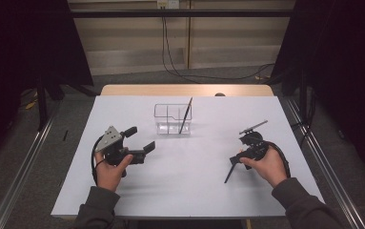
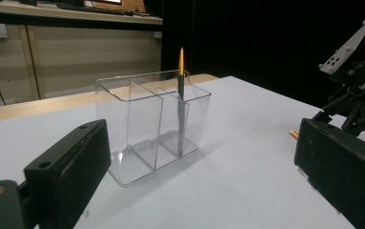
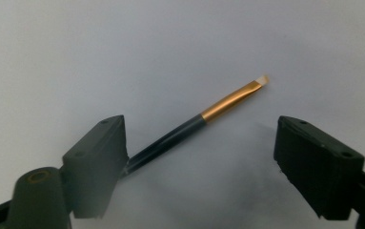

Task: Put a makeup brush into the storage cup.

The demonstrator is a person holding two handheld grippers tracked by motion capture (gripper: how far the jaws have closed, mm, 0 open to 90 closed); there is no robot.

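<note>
step: picking the second brush off the white table — one brush already stands in the clear organizer
right gripper: jaws apart, straddling the lying brush, no squeeze yet
left gripper: open, empty, aimed at the organizer
next: close on the dark handle, lift, tip upright — then drop it into a free compartment
</note>
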